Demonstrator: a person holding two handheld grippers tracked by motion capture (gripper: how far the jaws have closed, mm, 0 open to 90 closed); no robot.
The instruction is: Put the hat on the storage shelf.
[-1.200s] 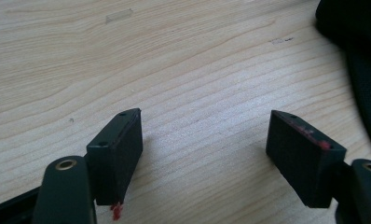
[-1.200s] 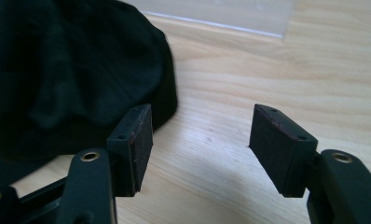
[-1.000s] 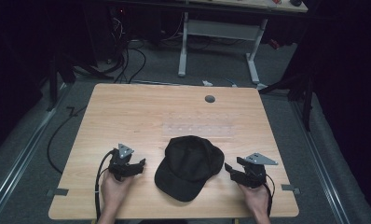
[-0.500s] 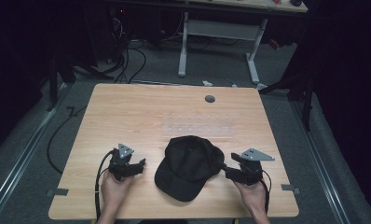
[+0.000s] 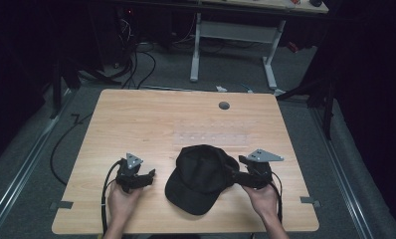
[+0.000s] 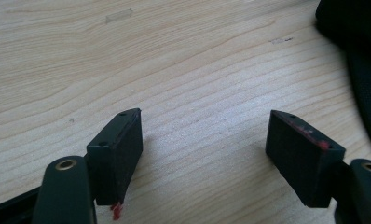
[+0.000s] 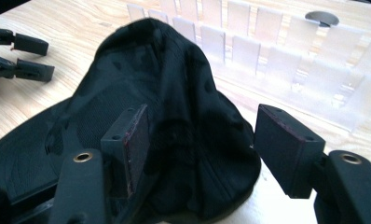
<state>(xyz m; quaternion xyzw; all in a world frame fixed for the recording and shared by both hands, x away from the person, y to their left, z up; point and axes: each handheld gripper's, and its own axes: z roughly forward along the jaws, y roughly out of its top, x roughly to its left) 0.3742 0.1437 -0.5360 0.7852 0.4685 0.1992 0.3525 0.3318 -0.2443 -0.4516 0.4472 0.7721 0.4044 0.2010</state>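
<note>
Meanwhile, the black cap lay on the near middle of the table. At its back edge the right claw stood apart around the fabric, while the left claw gaped just beside the cap.

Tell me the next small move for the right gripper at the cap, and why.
Probably ease the right gripper slightly forward, then close. Its jaws stand open around the rear edge of the black cap, with fabric between them but not yet pinched. The left gripper is open over bare table, apart from the cap.
</note>
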